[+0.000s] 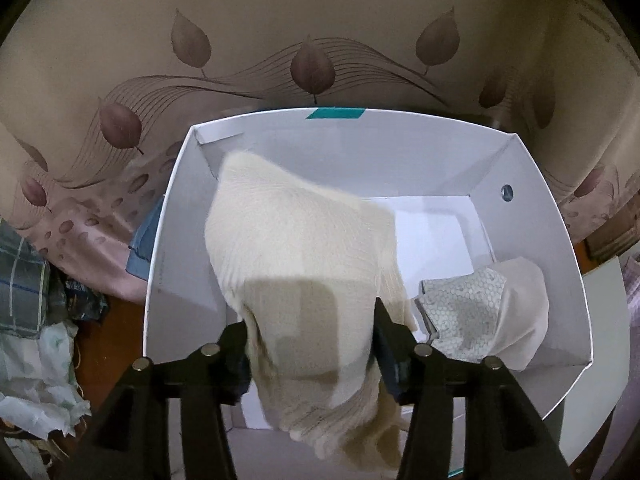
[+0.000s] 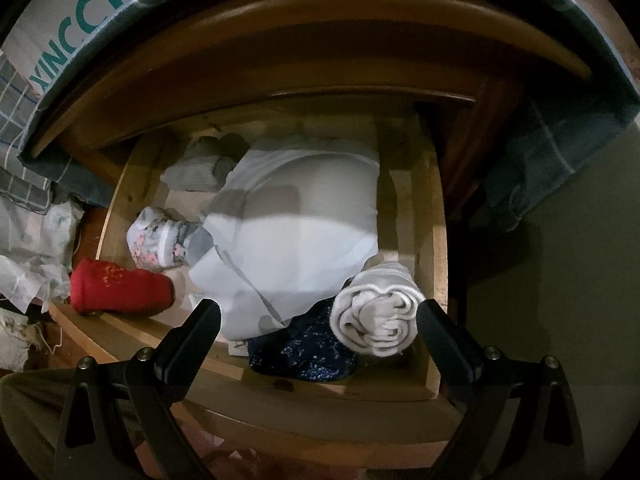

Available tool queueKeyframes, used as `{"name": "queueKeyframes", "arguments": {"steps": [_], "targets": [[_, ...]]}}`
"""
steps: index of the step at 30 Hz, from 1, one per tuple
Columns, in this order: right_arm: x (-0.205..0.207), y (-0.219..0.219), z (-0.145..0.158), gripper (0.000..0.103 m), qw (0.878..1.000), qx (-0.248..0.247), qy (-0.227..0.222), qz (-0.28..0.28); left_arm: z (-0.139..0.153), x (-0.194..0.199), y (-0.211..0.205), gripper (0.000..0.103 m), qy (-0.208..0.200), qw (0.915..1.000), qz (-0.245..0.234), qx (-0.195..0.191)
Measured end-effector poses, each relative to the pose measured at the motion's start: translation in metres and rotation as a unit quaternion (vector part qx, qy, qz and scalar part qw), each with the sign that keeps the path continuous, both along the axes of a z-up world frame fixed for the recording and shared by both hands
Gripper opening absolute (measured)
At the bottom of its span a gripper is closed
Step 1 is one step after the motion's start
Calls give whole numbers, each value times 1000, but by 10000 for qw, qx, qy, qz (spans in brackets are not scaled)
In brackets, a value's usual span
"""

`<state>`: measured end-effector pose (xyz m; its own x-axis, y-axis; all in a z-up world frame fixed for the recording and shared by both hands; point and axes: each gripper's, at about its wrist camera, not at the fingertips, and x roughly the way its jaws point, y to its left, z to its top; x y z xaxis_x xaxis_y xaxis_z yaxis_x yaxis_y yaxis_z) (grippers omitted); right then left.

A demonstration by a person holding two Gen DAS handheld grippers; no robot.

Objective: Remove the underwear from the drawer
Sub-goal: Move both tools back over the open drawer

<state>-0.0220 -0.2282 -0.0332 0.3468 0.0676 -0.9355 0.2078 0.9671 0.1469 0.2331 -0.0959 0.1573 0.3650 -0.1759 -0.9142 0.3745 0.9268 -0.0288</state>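
We see left claw (image 1: 310, 334) part open over white cardboard box (image 1: 560, 248); cream ribbed knit underwear (image 1: 296, 240) between its fingers, draping into box, grip uncertain. Right claw (image 2: 320, 330) wide open, empty, above open wooden drawer (image 2: 434, 240); rolled white cloth (image 2: 378, 314) just inside right finger.

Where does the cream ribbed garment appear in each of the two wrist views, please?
Left wrist: the cream ribbed garment fills the centre, between the left gripper's fingers, over the white box.
Right wrist: not in view; only the wooden drawer and its clothes.
Shared landmark: the checked fabric at the left edge.
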Motion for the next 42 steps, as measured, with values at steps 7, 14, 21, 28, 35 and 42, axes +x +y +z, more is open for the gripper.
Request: {"name": "queueKeyframes", "arguments": {"steps": [7, 14, 21, 28, 35, 42], "targets": [[1, -1, -3, 97, 9999, 98, 26, -48, 7, -6, 12, 65, -48, 9998, 95, -179], [0, -2, 0, 97, 9999, 68, -49, -97, 36, -35, 30, 66, -373, 9988, -35, -317], [-1, -2, 2, 97, 9999, 45, -84, -115, 64, -95, 50, 67, -591, 9973, -360, -253], [-3, -14, 7, 97, 9992, 139, -162, -331, 37, -157, 72, 68, -46, 9968, -735, -326], [-5, -25, 7, 97, 9982, 154, -147, -567, -48, -174, 84, 68, 913, 9933, -705, 5], [-4, -22, 7, 97, 9988, 99, -99, -464, -118, -162, 92, 68, 1518, 9874, -379, 235]]}}
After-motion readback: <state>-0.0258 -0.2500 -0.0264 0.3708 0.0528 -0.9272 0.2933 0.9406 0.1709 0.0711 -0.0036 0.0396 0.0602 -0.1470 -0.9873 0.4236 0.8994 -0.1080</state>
